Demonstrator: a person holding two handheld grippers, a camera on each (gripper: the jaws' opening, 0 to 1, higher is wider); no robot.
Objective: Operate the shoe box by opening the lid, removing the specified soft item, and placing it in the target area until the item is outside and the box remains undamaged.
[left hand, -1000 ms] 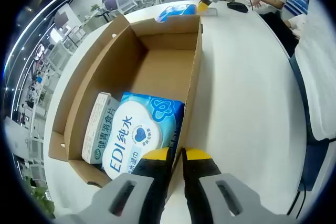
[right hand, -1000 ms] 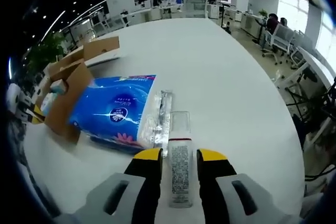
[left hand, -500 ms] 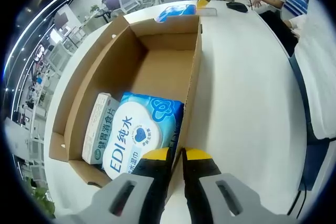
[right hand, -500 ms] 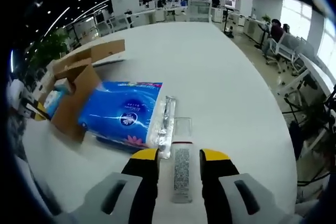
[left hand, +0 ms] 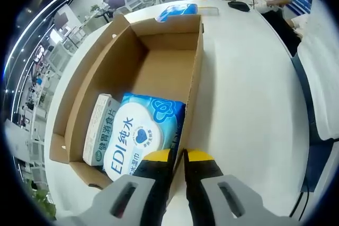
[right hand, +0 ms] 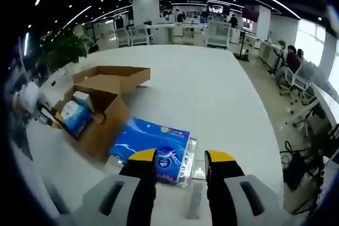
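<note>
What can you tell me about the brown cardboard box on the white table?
The open brown cardboard shoe box lies on the white table, lid off. It holds a blue-and-white wet-wipes pack and a slim white-green carton; its far half is bare. The left hand-held gripper pinches its right wall, and a blue tissue pack lies against its end.

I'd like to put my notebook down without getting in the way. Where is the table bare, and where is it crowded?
The white table is bare beyond the blue tissue pack, and, in the left gripper view, right of the cardboard box. Inside the box, the far half of the floor is bare. It is crowded at the box's near end, with the wet-wipes pack and a slim carton, and where the tissue pack lies against the box.
</note>
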